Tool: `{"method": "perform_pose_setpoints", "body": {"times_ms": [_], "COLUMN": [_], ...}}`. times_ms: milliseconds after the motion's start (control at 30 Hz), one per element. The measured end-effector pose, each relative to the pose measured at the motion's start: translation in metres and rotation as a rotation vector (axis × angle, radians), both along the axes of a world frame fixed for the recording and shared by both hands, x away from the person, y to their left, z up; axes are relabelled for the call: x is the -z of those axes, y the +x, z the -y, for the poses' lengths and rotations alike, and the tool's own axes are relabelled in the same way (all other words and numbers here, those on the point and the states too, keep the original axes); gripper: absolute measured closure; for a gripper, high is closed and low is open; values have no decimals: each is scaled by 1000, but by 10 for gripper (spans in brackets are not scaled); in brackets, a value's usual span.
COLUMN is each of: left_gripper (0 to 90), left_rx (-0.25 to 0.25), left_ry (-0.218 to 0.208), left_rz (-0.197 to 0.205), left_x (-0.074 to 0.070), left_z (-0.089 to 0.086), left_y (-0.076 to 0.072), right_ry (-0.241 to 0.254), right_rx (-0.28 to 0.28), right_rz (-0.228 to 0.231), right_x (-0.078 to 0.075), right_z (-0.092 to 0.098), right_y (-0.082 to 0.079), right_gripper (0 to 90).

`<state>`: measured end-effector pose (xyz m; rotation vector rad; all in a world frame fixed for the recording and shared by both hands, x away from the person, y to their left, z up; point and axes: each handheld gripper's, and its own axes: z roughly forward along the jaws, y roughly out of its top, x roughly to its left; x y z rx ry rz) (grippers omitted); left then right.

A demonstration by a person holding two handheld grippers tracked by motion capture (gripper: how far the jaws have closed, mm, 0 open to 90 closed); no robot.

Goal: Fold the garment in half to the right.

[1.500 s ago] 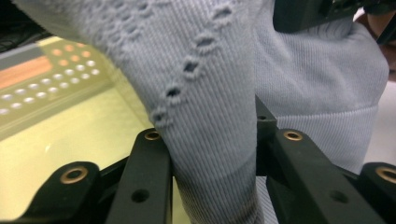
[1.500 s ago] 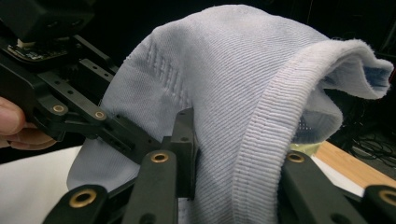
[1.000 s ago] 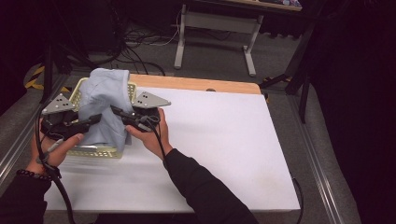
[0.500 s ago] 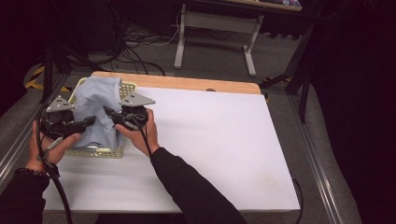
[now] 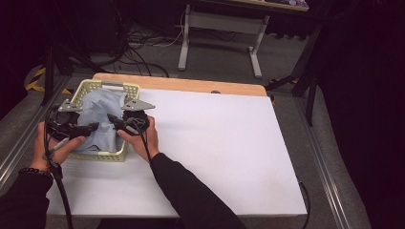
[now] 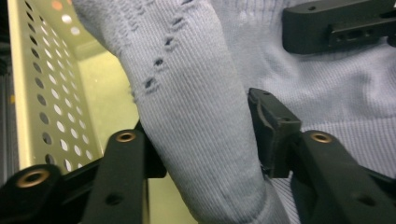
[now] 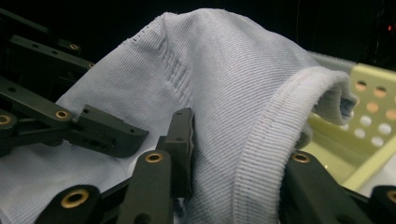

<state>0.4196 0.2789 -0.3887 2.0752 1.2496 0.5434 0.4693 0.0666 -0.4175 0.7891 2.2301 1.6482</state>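
Note:
A light blue knitted garment (image 5: 100,112) is bunched in a pale yellow perforated basket (image 5: 110,85) at the table's left. My left gripper (image 5: 88,128) comes in from the left. Its jaws have just been opening, and a thick fold (image 6: 187,70) stands loosely between them (image 6: 205,140) without being pinched. My right gripper (image 5: 117,121) reaches in from the right. It (image 7: 238,149) is shut on a ribbed edge of the garment (image 7: 224,60). The two grippers face each other, a short gap apart over the cloth.
The basket wall (image 6: 51,93) rises close on the left of my left gripper, and its rim (image 7: 373,93) lies just right of my right one. The white table top (image 5: 229,143) stretches to the right. Cables and a metal stand (image 5: 219,38) lie on the floor beyond.
Both hands have sunk with the garment, which has settled lower into the basket. The basket's far rim now shows above the cloth.

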Motion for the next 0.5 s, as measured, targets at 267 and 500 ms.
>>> {"method": "perform_pose_setpoints", "body": {"times_ms": [267,500], "left_gripper": [422,404], "left_rx": [-24,-36], "left_ry": [25,22], "left_rz": [1,52], "left_x": [3,-2], "left_z": [-2,0], "left_y": [0,-2], "right_ry": [-23,-48], "right_rx": [15,30], "right_rz": [-47,-1], "right_x": [7,-1], "right_z": [7,23], "right_y": [2,-4], "right_gripper": [565,464]}}
